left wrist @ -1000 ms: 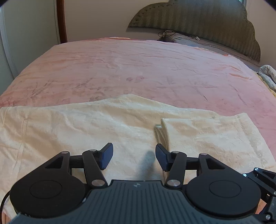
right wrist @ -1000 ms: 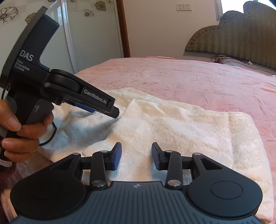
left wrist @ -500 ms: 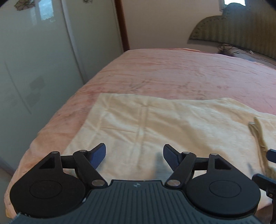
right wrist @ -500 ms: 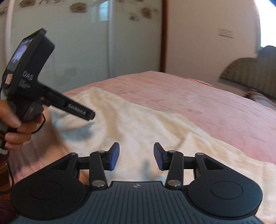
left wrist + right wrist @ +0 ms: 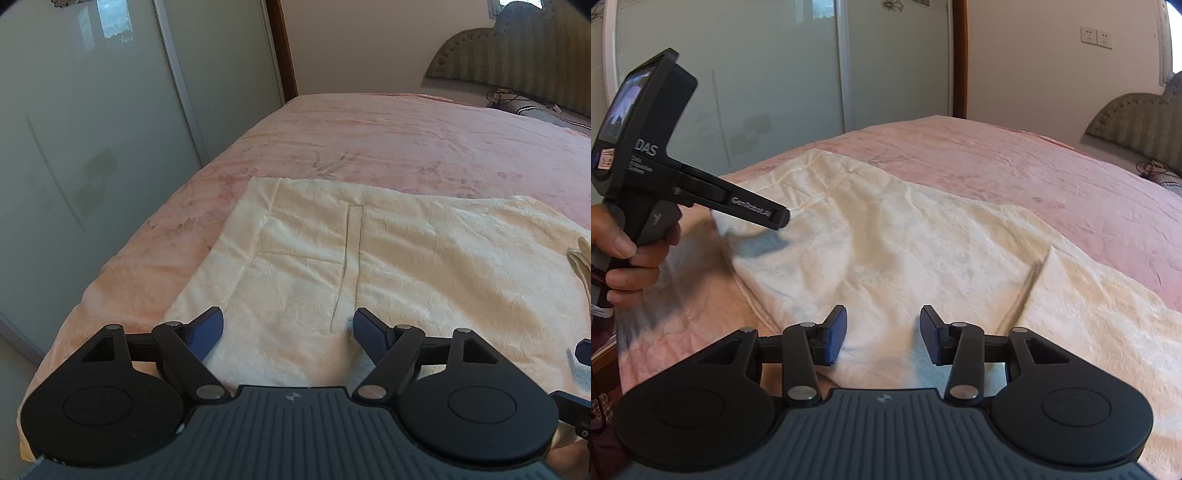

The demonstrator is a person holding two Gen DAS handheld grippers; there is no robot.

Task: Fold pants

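Cream textured pants lie flat on the pink bed. The waist end with a fly seam lies toward the left in the left wrist view. A folded-over hem shows at the right edge. My left gripper is open and empty, low over the waist end near the front corner. My right gripper is open and empty, low over the pants near their front edge. The left gripper also shows in the right wrist view, hovering above the waist corner.
The pink bedspread stretches behind the pants. Its left edge drops off beside a glass sliding wardrobe. A green padded headboard stands at the far right, with cables near it.
Both grippers have swung left from the folded leg end toward the waist end. The left gripper's jaws have opened wider. The pants have not moved.
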